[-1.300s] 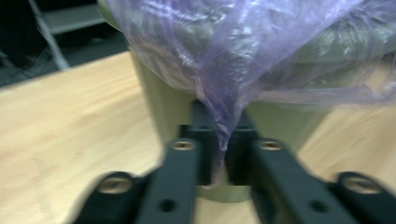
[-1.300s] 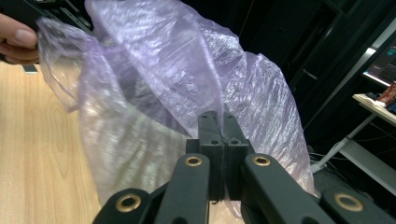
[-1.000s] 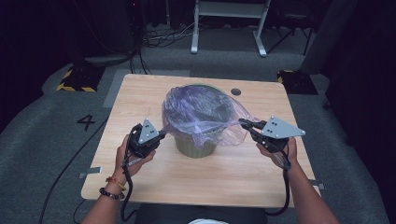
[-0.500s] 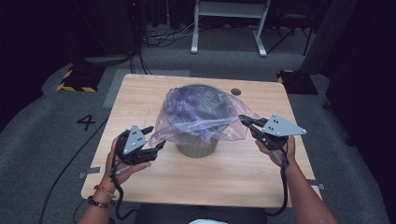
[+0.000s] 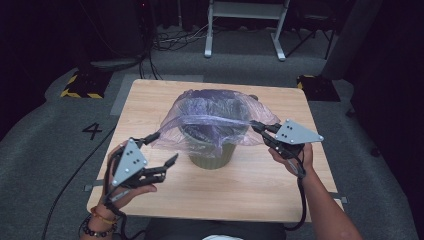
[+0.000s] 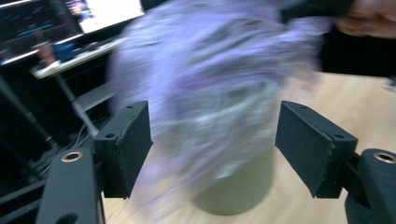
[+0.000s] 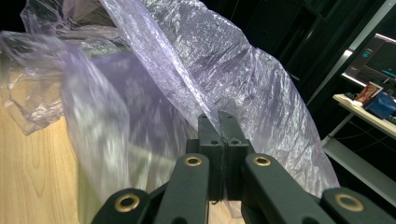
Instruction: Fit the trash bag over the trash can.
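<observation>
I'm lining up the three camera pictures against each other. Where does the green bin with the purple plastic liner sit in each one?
High view: the round green bin stands at the table's centre, its thin purple plastic liner draped over the rim.
Left gripper view: bin at lower centre, between the open jaws, blurred.
Right gripper view: its side is a blur at lower left, behind the liner.
Shared landmark: the light wooden table.

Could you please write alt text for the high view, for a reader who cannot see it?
A purple bin liner drapes over a green bin on a wooden table. The right tongs pinch its edge; the left tongs hang open beside it, holding nothing.
</observation>
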### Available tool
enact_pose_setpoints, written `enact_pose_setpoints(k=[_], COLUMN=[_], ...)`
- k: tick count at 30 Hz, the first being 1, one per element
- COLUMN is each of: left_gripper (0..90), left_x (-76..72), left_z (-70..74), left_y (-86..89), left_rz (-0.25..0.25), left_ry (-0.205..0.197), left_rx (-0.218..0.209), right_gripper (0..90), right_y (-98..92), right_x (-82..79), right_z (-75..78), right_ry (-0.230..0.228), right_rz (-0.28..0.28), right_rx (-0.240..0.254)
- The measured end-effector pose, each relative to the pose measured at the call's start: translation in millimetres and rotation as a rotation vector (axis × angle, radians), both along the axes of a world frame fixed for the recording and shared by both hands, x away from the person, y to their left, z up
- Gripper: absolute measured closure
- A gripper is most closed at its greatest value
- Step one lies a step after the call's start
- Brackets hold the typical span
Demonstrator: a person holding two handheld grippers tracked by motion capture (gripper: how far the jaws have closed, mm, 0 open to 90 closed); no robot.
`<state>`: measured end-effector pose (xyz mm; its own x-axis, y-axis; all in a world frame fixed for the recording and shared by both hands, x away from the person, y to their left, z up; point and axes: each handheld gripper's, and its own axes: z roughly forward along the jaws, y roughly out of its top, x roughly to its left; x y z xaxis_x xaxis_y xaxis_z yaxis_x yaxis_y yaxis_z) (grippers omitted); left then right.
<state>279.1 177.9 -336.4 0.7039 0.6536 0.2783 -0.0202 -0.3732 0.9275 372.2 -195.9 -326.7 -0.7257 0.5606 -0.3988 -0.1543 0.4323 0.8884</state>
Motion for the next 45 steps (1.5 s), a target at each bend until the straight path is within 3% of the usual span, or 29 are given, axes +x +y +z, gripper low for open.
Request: enact_pose_setpoints(k=[6, 7, 9, 13, 17, 22, 24, 26, 31, 35, 41, 42, 45], left_gripper=[26.9, 26.8, 26.5, 30.8, 42.5, 64.9, 79.7, 89.8, 90.0, 90.0, 90.0, 90.0, 90.0], left_x=[-1.6, 1.4, 8.2, 23.5, 28.8, 26.5, 26.2, 27.0, 27.1, 27.7, 32.6, 35.3, 38.6], left_z=[-10.0, -12.2, -17.4, -24.3, -25.1, -24.0, -24.1, -24.2, -30.5, -38.6, -57.2, -62.9, -68.0], left_y=[-43.7, -51.5, -65.9, -88.1, -97.9, -99.3, -98.3, -95.4, -85.0, -74.1, -54.3, -48.1, -42.6], left_rz=[-0.121, -0.12, -0.122, -0.049, 0.024, 0.046, 0.037, 0.006, -0.047, -0.042, -0.038, -0.036, -0.03], left_ry=[0.021, 0.027, 0.038, 0.034, -0.018, -0.058, -0.072, -0.053, -0.021, 0.003, 0.068, 0.093, 0.11], left_rx=[0.074, 0.093, 0.09, 0.096, 0.116, 0.157, 0.181, 0.189, 0.223, 0.265, 0.335, 0.356, 0.367], right_gripper=[90.0, 90.0, 90.0, 90.0, 90.0, 90.0, 90.0, 90.0, 90.0, 90.0, 90.0, 90.0, 90.0], right_y=[6.5, 7.3, 9.2, 11.8, 12.2, 10.7, 10.7, 11.0, 11.0, 9.1, 3.7, 2.5, 1.8], right_x=[-3.3, -3.2, -3.8, -5.0, -5.8, -7.7, -8.5, -8.8, -8.4, -6.8, -2.2, 2.2, 7.9], right_z=[1.0, 1.0, 0.7, -0.2, -0.2, 0.3, 0.0, -0.3, -1.7, -2.7, -3.7, -3.3, -2.5], right_ry=[0.008, 0.009, 0.014, 0.026, 0.028, 0.026, 0.027, 0.026, 0.034, 0.044, 0.058, 0.063, 0.071], right_rz=[0.013, 0.017, 0.018, 0.031, 0.04, 0.044, 0.046, 0.047, 0.048, 0.041, 0.017, 0.0, -0.015], right_rx=[-0.017, -0.022, -0.027, -0.032, -0.034, -0.03, -0.033, -0.032, -0.032, -0.032, -0.02, -0.017, -0.015])
